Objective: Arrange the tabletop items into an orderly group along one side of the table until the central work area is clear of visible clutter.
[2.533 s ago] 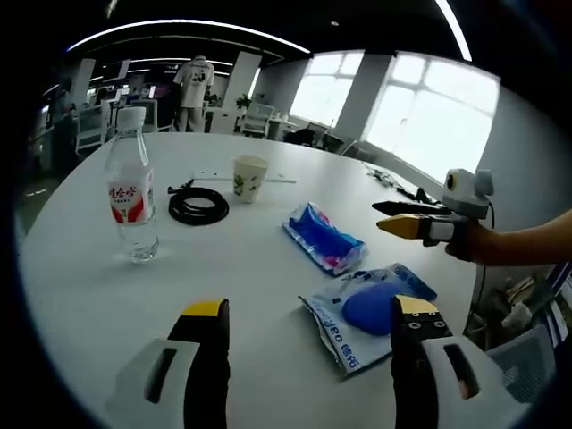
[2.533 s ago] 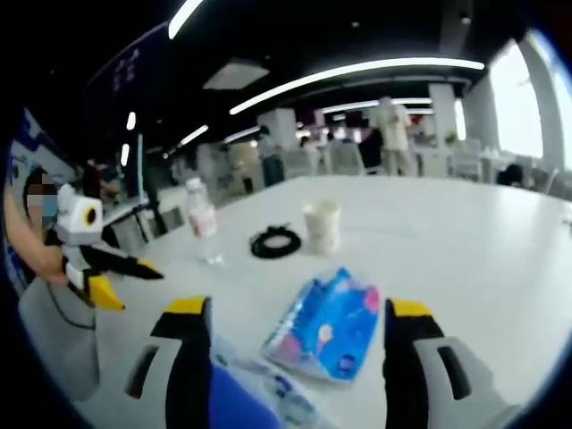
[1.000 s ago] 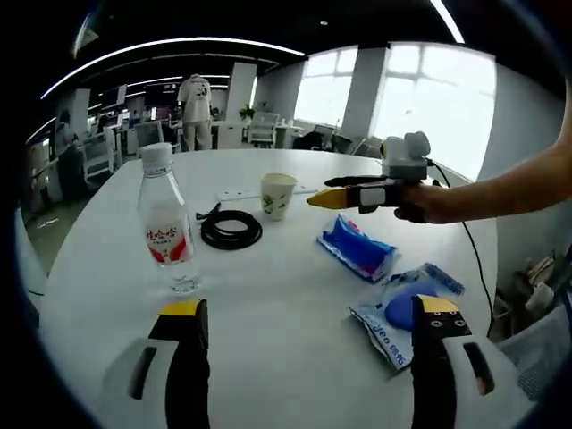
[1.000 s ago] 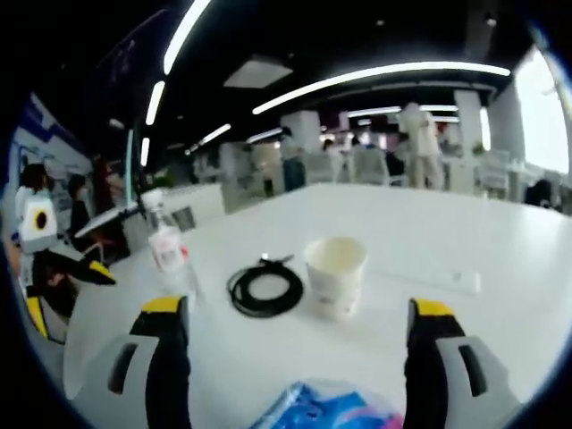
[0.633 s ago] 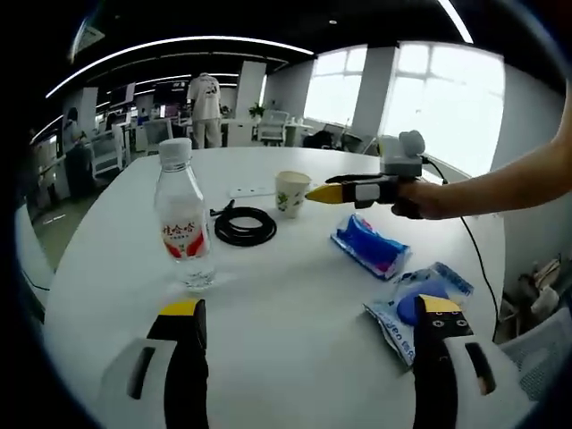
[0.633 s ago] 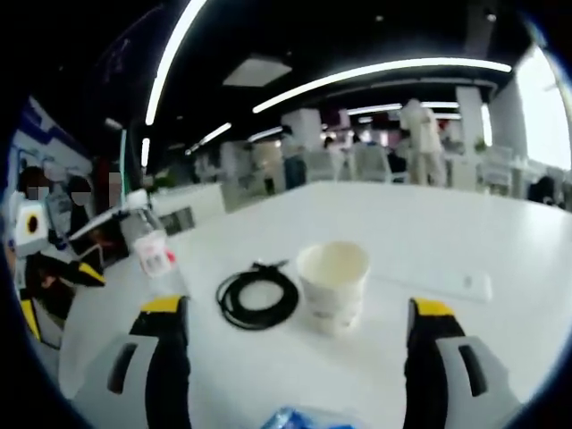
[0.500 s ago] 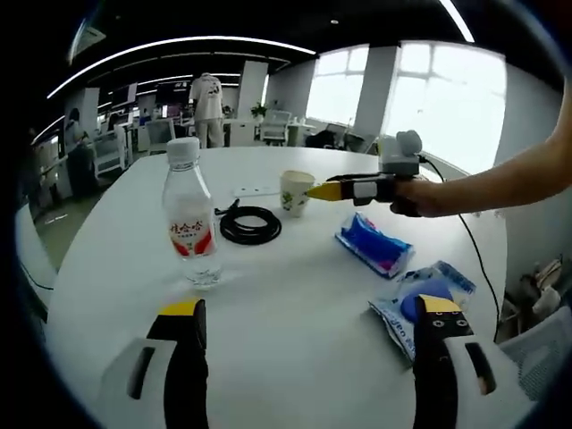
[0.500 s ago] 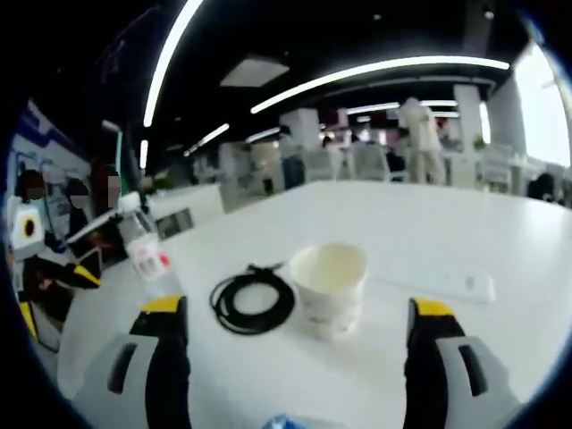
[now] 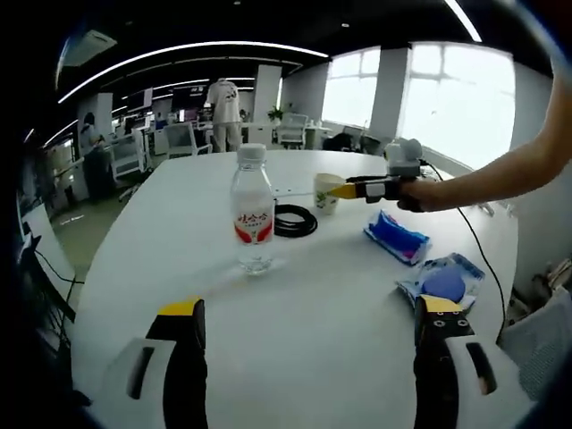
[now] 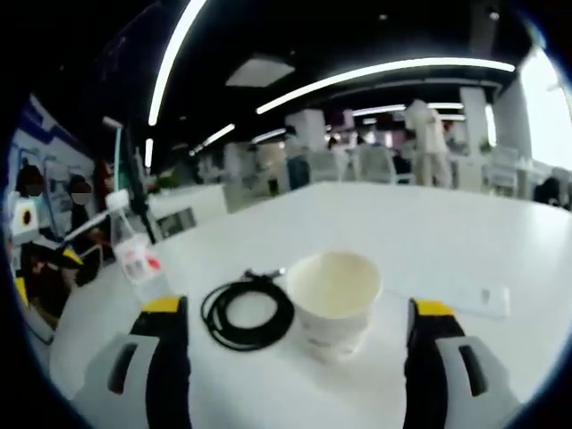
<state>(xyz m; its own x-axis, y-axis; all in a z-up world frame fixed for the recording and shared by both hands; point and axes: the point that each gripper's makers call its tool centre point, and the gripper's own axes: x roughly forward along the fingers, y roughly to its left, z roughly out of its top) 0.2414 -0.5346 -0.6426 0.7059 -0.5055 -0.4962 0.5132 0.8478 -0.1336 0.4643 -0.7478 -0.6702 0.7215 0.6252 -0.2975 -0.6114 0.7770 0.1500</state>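
Jaws wide, right gripper point(image 10: 290, 335) faces round, seemingly paper cup point(image 10: 332, 299).

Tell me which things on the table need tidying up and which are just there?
To tidy: paper cup, black cable coil, water bottle, blue tissue pack, blue pouch.

Just there: white power strip, office chairs, person standing far off.

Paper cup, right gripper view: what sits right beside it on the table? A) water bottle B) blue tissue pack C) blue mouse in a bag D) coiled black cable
D: the coiled black cable lies on the table right beside the paper cup, between the open right tongs; the water bottle stands farther off.
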